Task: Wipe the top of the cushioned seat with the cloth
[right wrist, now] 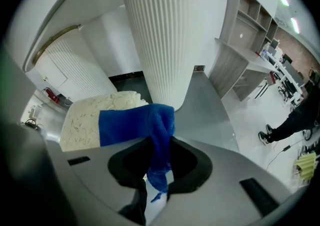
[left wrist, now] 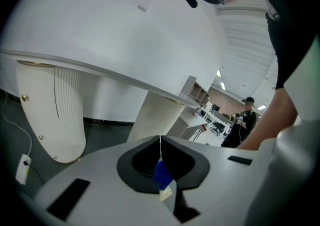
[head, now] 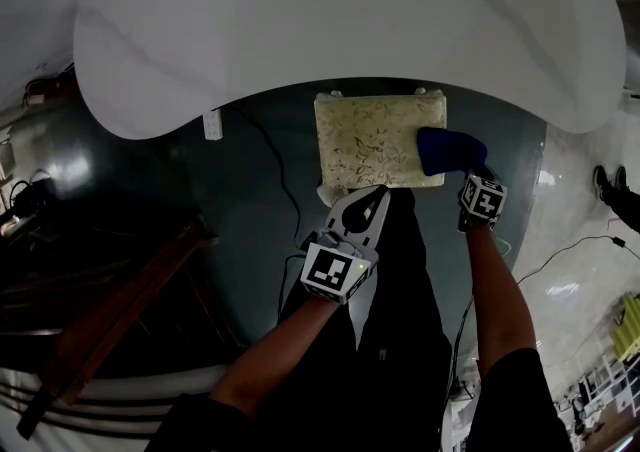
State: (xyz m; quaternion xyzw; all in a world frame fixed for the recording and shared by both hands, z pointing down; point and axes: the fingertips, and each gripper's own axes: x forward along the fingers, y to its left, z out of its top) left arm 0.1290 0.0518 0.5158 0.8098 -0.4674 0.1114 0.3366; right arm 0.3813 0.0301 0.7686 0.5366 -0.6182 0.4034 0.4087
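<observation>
Head view: cushioned seat (head: 365, 145) sits on the dark floor (head: 250, 270), its far edge tucked just under the rim of the big white tabletop (head: 350, 20). Cream top with a leafy pattern. The blue cloth (head: 450, 150) lies on the right side of the seat top, bunched up and hanging a little past the right edge.

My right gripper (head: 472, 180) is at the seat's near right corner, clamped on the cloth. Right gripper view confirms it: a twisted fold is pinched between the jaws, and the rest spreads left across the cushion. The ribbed white pedestal (right wrist: 160, 35) stands right behind the seat.

My left gripper (head: 380, 195) hangs at the seat's near left corner, tips pointing at the cushion. I can't tell if they touch it. Left gripper view: jaws closed tip to tip. A sliver of blue and a pale scrap show through the slot behind the tips, and I can't tell what they are.

A cable (head: 275, 170) runs over the floor left of the seat.
</observation>
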